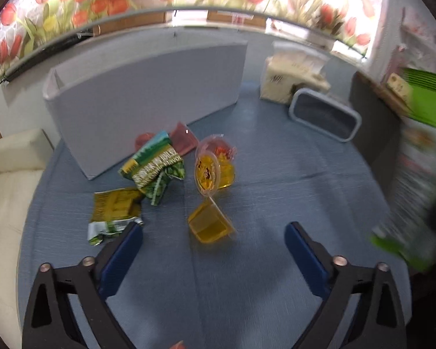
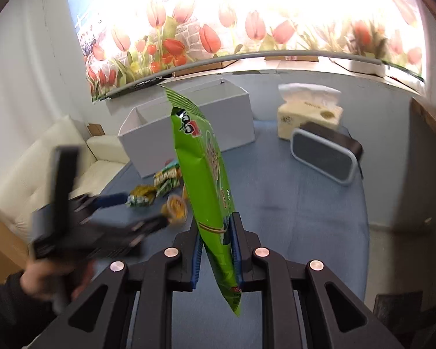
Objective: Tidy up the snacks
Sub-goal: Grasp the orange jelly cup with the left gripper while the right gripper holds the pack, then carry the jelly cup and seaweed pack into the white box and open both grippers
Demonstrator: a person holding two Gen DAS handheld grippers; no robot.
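Right gripper [image 2: 215, 226] pinches a green snack bag [image 2: 202, 157] upright, in front of the white box [image 2: 229, 122]; its print is unreadable. Left gripper [image 1: 213, 234] gapes empty over the yellow jelly cup [image 1: 210, 224].

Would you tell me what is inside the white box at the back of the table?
From the right wrist view, the white box is open-topped and only bare inner walls show. Its floor is hidden by the front wall and the green bag in the right gripper.

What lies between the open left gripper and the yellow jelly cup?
Only bare blue tablecloth lies between the left gripper and the yellow jelly cup, in the left wrist view.
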